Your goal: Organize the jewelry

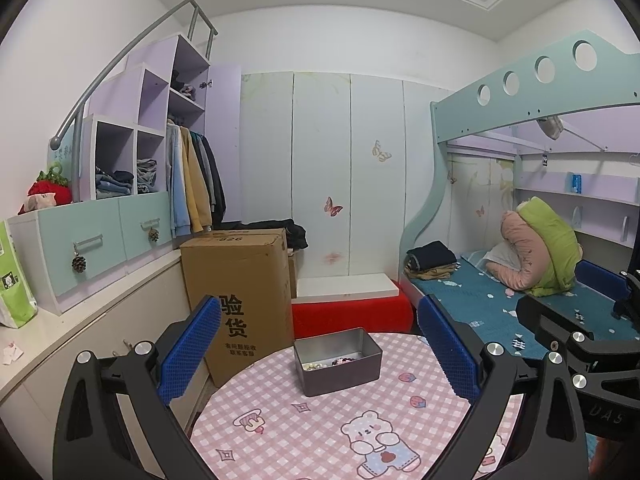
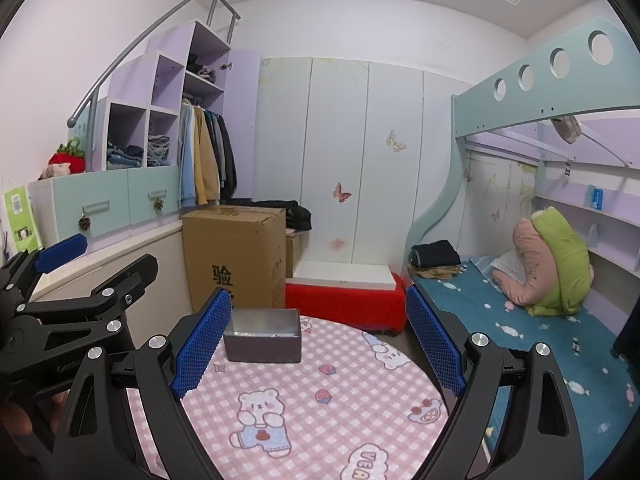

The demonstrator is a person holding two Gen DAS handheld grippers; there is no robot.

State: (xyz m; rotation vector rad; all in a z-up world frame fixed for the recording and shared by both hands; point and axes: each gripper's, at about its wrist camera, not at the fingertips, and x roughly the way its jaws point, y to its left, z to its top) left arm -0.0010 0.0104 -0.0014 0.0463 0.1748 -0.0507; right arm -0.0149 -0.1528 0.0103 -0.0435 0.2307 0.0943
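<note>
We hold both grippers above a round surface [image 1: 320,432] covered in a pink checked cloth with cartoon bears. The left gripper [image 1: 320,344] has its blue fingers [image 1: 192,348] spread wide with nothing between them; the right gripper [image 2: 320,340] is likewise released — its fingers [image 2: 204,344] stand far apart and bare. A grey metal tin [image 1: 340,368] sits open on the far part of the surface, ahead of both grippers and untouched by either. In the left view we see jewelry [image 1: 332,362] lying at the bottom of the tin — pale beads and some darker pieces, too small to sort out. Beyond the surface stand a cardboard box [image 1: 240,292] and a red bench [image 1: 352,314], with a bed [image 1: 520,308] to the right.
</note>
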